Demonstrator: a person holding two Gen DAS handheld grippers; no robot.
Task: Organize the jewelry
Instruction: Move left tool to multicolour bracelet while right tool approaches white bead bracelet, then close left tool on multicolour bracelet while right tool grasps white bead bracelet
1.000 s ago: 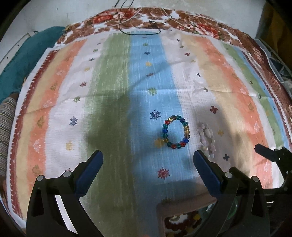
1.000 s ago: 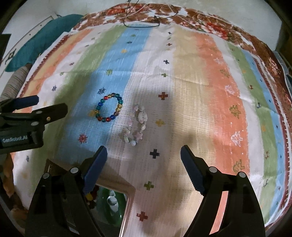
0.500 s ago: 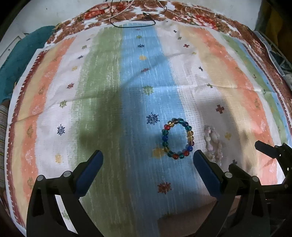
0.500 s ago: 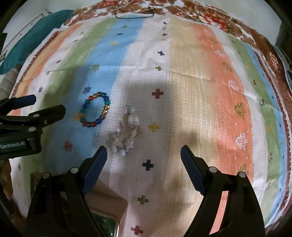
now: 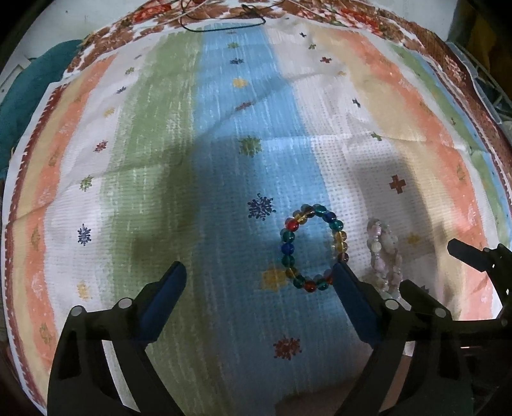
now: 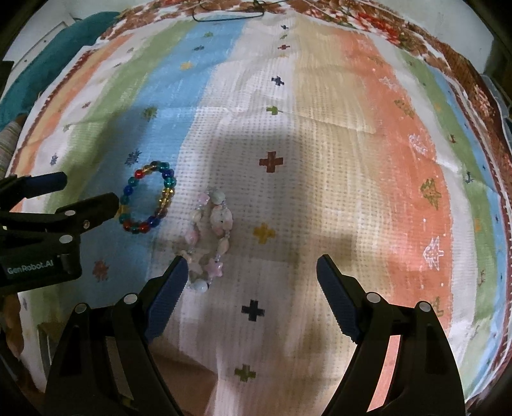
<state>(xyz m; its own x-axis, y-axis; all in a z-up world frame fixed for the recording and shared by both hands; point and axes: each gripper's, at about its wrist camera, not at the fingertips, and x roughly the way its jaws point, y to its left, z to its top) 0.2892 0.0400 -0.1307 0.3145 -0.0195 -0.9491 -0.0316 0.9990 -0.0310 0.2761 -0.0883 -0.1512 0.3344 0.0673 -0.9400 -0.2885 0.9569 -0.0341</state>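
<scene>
A bracelet of coloured glass beads (image 5: 312, 248) lies flat on the striped cloth (image 5: 224, 128), on its blue stripe. A pale pink and white bracelet (image 5: 385, 256) lies just right of it. My left gripper (image 5: 259, 281) is open and empty; its right finger sits at the coloured bracelet's near right edge. In the right wrist view the coloured bracelet (image 6: 147, 198) is left of the pale bracelet (image 6: 209, 236). My right gripper (image 6: 251, 272) is open and empty, with its left finger beside the pale bracelet's near end. The left gripper's fingers (image 6: 86, 211) show at the left there.
A black cord (image 5: 224, 24) lies at the cloth's far edge. A teal cloth (image 5: 19, 105) lies beyond the left edge. The right gripper's fingertip (image 5: 464, 252) reaches in from the right in the left wrist view. Shadows fall across the middle stripes.
Both grippers have moved forward over the cloth, so both bracelets now sit closer to the fingers. The box seen at the bottom edge earlier is out of view. Both grippers stay open.
</scene>
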